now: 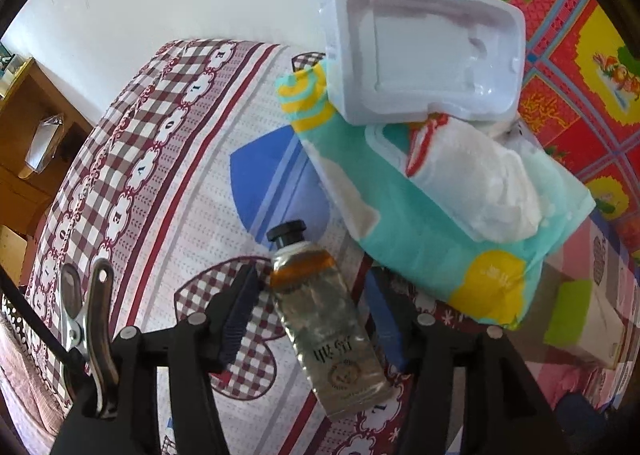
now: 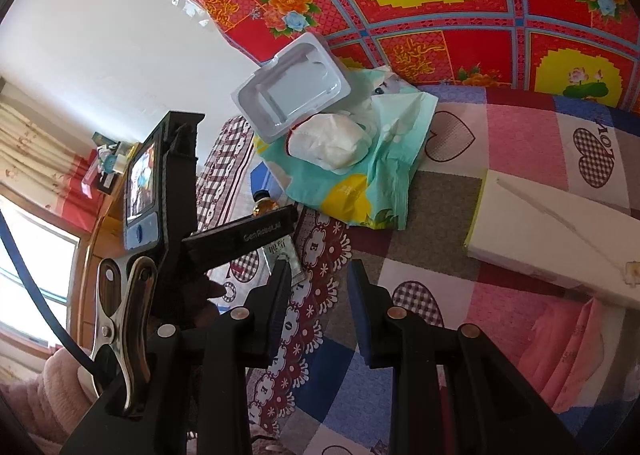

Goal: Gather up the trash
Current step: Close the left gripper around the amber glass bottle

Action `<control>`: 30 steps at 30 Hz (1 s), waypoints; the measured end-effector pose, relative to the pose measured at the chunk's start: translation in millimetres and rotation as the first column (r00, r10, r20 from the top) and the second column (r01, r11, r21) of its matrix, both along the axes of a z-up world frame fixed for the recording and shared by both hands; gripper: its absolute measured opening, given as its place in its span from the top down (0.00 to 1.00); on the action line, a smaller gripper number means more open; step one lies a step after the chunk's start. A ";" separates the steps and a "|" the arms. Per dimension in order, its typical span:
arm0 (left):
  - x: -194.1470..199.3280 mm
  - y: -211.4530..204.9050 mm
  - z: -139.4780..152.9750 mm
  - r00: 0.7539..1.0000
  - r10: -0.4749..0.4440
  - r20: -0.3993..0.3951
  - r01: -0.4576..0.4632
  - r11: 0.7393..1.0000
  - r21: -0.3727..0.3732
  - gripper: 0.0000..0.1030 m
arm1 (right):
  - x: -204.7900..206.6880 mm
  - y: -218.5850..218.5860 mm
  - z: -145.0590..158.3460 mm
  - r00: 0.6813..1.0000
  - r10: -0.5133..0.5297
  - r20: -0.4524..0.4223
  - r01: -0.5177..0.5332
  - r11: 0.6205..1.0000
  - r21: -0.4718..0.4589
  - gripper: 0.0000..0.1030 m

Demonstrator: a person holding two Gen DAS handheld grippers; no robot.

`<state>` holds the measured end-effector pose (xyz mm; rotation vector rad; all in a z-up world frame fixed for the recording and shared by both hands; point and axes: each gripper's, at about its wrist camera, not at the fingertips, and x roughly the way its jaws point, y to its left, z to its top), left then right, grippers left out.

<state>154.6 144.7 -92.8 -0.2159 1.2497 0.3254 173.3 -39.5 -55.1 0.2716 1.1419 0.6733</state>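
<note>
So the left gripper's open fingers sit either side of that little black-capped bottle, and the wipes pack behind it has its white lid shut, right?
Not quite: the white lid stands flipped open, with a wipe bulging out of the wipes pack. The left wrist view shows it. The rest holds: the left gripper is open around the black-capped bottle.

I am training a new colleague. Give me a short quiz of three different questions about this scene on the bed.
1. True or false: the left claw is shut on the tube.
2. What stands open on the wipes pack? A) white lid B) zipper C) cork
3. Fill in: the tube's cap is ____ in colour.

Key:
1. False; the tube lies between the open fingers, not pressed.
2. A
3. black
</note>
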 end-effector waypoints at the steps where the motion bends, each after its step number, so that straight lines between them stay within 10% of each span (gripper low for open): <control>1: 1.6 0.6 -0.4 1.000 -0.002 0.002 0.002 1.000 0.002 0.43 | 0.5 0.1 -0.4 1.000 0.001 -0.001 -0.001 1.000 0.001 0.71; 5: 12.9 -3.2 2.4 0.999 -0.030 0.019 0.029 1.000 0.009 0.61 | 1.9 0.8 -2.2 1.000 0.001 -0.005 -0.001 1.000 0.003 0.71; 30: -21.6 62.4 41.7 0.991 -0.096 0.094 0.103 0.992 -0.079 0.62 | 20.7 38.4 -2.3 0.999 -0.042 0.030 0.044 0.996 -0.078 0.71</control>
